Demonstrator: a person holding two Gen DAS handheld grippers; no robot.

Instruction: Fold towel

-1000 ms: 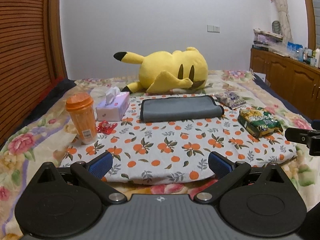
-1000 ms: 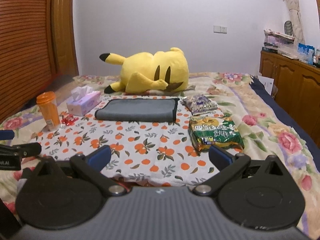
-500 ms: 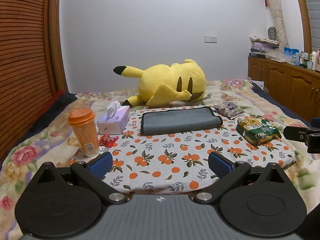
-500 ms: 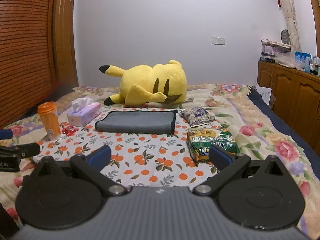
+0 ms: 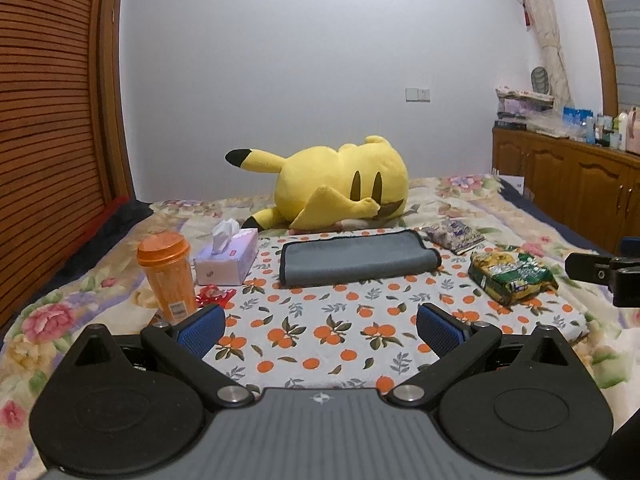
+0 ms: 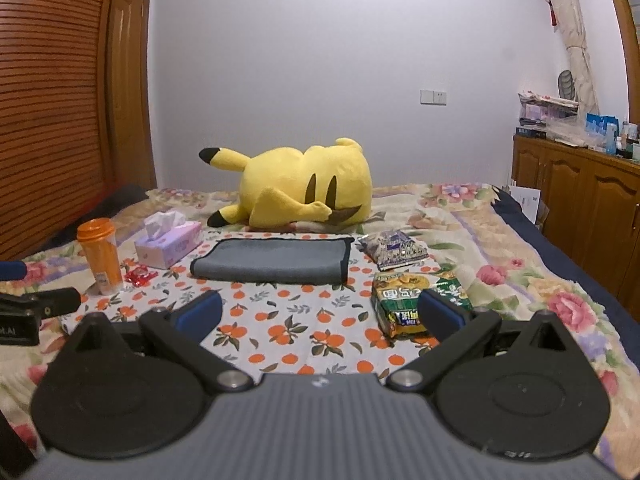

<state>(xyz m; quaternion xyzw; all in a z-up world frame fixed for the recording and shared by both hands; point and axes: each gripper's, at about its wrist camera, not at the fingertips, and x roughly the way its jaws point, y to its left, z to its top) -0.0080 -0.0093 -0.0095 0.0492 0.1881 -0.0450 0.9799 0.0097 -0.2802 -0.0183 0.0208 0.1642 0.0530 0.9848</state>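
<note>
A grey towel (image 5: 356,258) with a dark edge lies folded into a long flat strip on an orange-print cloth (image 5: 320,332) spread on the bed. It also shows in the right wrist view (image 6: 272,261). My left gripper (image 5: 319,326) is open and empty, held low over the near edge of the cloth, well short of the towel. My right gripper (image 6: 320,312) is open and empty too, beside it to the right. Each gripper's tip shows at the edge of the other's view.
A yellow plush toy (image 5: 340,184) lies behind the towel. An orange cup (image 5: 168,280), a tissue box (image 5: 228,258) and a red wrapper (image 5: 214,294) are on the left. Two snack bags (image 5: 510,276) (image 5: 454,234) are on the right. Wooden cabinets (image 5: 568,184) line the right wall.
Both views have tilted up and dropped lower toward the bed, so more wall shows. The towel and other objects have not moved. Both grippers stay open.
</note>
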